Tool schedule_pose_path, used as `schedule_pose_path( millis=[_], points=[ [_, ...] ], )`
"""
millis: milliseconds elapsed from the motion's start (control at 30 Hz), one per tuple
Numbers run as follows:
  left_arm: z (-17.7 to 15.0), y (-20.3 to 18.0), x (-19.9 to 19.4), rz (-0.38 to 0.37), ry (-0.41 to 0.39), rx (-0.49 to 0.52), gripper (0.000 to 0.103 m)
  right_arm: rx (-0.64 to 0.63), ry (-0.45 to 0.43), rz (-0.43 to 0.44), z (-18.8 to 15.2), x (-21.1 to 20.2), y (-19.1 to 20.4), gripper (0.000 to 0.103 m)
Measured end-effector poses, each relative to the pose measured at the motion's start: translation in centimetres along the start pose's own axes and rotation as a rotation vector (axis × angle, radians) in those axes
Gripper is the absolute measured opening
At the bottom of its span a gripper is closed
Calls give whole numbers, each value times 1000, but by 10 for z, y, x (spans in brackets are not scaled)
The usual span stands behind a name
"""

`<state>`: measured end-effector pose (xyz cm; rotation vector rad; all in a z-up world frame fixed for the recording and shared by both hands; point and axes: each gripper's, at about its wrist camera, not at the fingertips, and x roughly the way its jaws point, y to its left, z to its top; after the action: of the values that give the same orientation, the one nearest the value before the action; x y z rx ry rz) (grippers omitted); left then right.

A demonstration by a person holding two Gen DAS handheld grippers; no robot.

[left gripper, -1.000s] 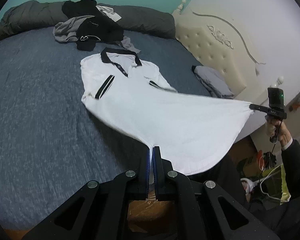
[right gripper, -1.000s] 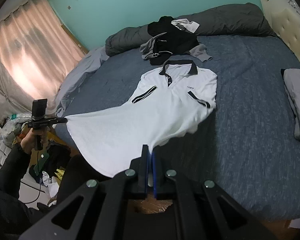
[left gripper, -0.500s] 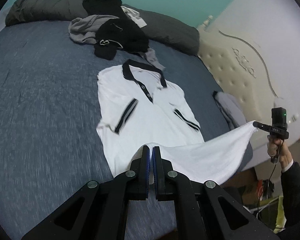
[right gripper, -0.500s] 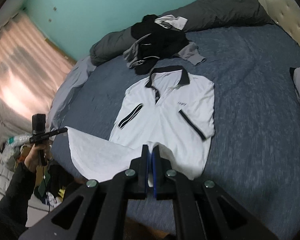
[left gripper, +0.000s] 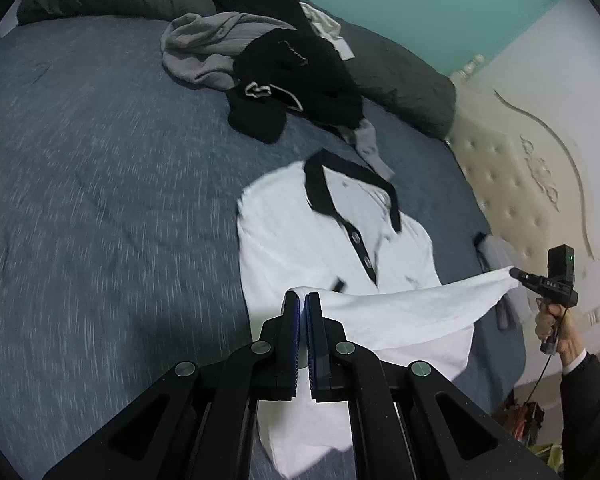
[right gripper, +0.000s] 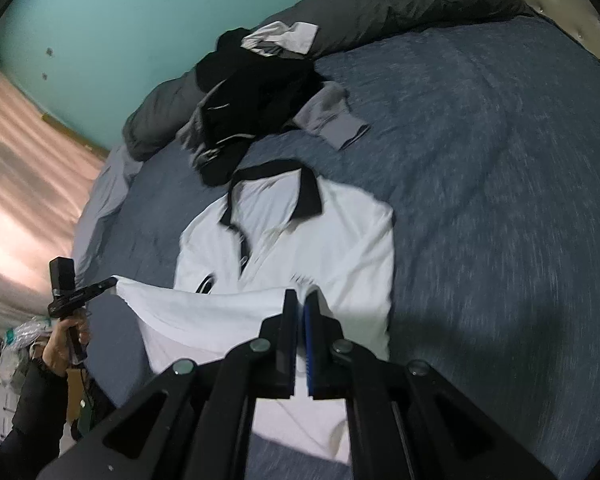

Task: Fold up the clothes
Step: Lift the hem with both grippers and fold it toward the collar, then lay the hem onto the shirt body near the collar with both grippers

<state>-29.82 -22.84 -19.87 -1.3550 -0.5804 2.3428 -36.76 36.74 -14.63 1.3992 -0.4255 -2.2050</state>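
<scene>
A white polo shirt (left gripper: 300, 236) with a black collar lies face up on the blue bed (left gripper: 100, 200). Its bottom hem is lifted and carried over the lower body toward the collar. My left gripper (left gripper: 302, 296) is shut on one hem corner. My right gripper (right gripper: 301, 294) is shut on the other corner. The right gripper (left gripper: 514, 273) also shows in the left wrist view, a hand on its grip; the left gripper (right gripper: 112, 280) shows likewise in the right wrist view. The hem hangs taut between them above the shirt (right gripper: 300, 248).
A heap of black and grey clothes (left gripper: 268, 72) lies just beyond the collar, also seen as a clothes heap (right gripper: 252, 100) from the right. Grey pillows (left gripper: 400, 80) line the far edge. A folded grey garment (left gripper: 504, 280) sits near the cream tufted headboard (left gripper: 520, 184).
Both grippers have carried the hem forward and down over the shirt toward the collar. The stretched lower half, which hung off the bed's edge, now doubles over the chest.
</scene>
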Motion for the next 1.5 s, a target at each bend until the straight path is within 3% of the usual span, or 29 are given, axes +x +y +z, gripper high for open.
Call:
schedule_pose_path(
  millis=[267, 433, 767, 1000, 1233, 1333, 1400, 1500],
  points=[
    [60, 23, 58, 29, 16, -14, 3, 21, -4, -66, 63, 64, -33, 3],
    [85, 41, 94, 44, 22, -36, 3, 36, 1, -103, 79, 101, -49, 3],
    [97, 77, 142, 62, 21, -115, 3, 104, -16, -145, 91, 144, -85, 3],
    [100, 82, 160, 59, 3, -136, 5, 109, -48, -185, 92, 164, -90, 3],
    [96, 82, 136, 15, -67, -156, 23, 129, -120, -168, 87, 156, -94, 4],
    [90, 75, 123, 34, -84, -127, 24, 123, -134, -163, 83, 148, -93, 9],
    [80, 65, 118, 35, -80, -90, 24, 160, -169, -185, 81, 139, -99, 32],
    [62, 45, 116, 36, -53, -5, 24, 183, -200, -172, 77, 127, -101, 34]
  ],
)
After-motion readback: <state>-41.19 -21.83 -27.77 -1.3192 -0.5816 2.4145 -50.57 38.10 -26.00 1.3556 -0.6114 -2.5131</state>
